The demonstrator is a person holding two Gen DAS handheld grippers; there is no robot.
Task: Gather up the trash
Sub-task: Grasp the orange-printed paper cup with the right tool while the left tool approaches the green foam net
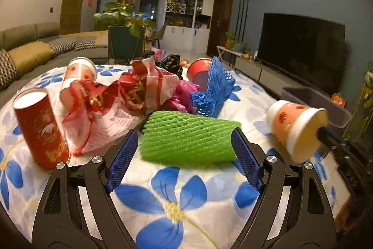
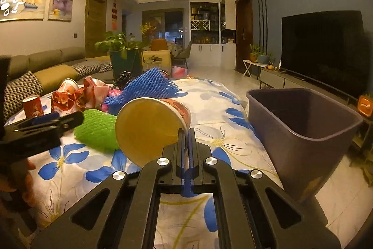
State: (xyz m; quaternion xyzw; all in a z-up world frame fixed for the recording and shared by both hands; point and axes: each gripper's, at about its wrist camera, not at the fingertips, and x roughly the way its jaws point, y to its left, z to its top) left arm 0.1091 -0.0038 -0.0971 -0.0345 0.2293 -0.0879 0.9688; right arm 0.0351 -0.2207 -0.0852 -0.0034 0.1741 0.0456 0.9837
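Note:
A green foam net sleeve (image 1: 186, 137) lies on the flowered tablecloth (image 1: 177, 200), just beyond my left gripper (image 1: 185, 144), whose blue pads stand open on either side of its near end. My right gripper (image 2: 186, 134) is shut on the rim of an orange-and-white paper cup (image 2: 149, 127), held on its side above the table; the same cup (image 1: 296, 127) shows at the right in the left wrist view. The green sleeve (image 2: 98, 130) sits left of that cup. A purple bin (image 2: 300, 130) stands at the table's right edge.
More trash lies farther back: a red can (image 1: 39, 127), another paper cup (image 1: 79, 74), a crumpled red-and-white bag (image 1: 121, 102), blue foam netting (image 1: 214, 90), a pink bag (image 1: 184, 95), a black bag (image 1: 170, 63). A sofa stands left, a TV right.

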